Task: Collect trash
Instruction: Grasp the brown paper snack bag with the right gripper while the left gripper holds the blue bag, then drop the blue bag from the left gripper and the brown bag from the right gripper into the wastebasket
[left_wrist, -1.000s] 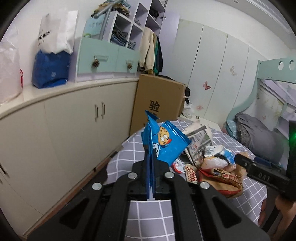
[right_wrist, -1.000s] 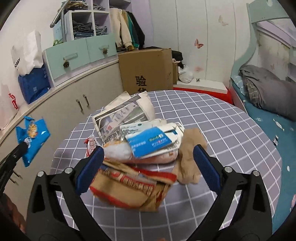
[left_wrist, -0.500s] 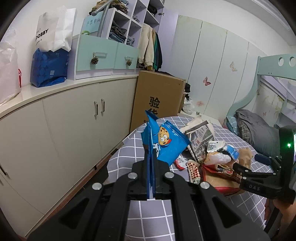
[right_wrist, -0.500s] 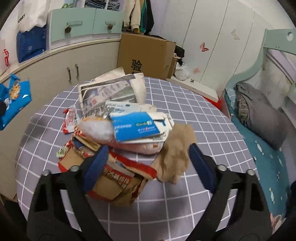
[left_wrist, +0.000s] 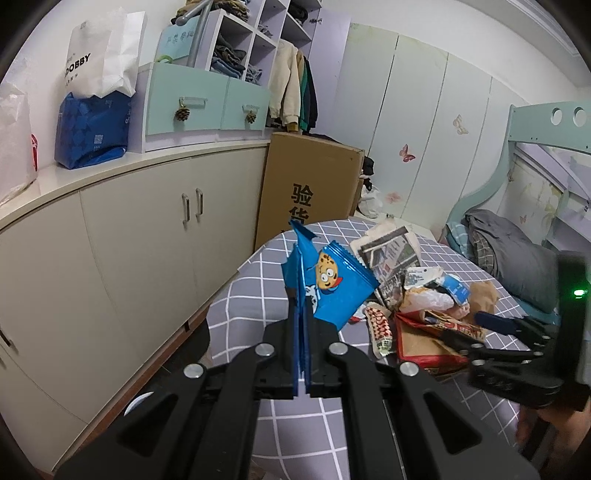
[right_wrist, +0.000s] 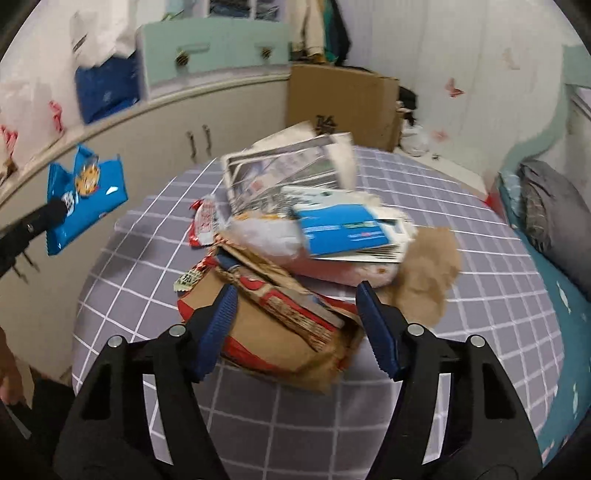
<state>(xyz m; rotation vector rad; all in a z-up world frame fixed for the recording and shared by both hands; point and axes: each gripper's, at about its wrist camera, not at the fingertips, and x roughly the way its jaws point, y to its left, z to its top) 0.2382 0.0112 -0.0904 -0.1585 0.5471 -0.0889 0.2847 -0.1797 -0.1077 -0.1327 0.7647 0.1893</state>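
My left gripper (left_wrist: 303, 332) is shut on a blue snack wrapper (left_wrist: 328, 284) with a cartoon cookie, held up in the air left of the table; the wrapper also shows in the right wrist view (right_wrist: 86, 201). My right gripper (right_wrist: 295, 325) is open, its blue pads either side of a brown and red paper bag (right_wrist: 273, 325) at the near end of a trash pile. The pile holds newspaper (right_wrist: 288, 170), a blue and white packet (right_wrist: 347, 229), a pale plastic bag (right_wrist: 266, 236), a red wrapper (right_wrist: 203, 221) and crumpled brown paper (right_wrist: 428, 273).
The pile lies on a round table with a grey checked cloth (right_wrist: 480, 258). Cream cabinets (left_wrist: 129, 240) run along the left wall. A cardboard box (left_wrist: 310, 188) stands behind the table. A bed (right_wrist: 546, 206) is on the right.
My right gripper has moved down and forward to the pile, and its pads now flank the brown and red bag. My left gripper still holds the blue wrapper, with little movement.
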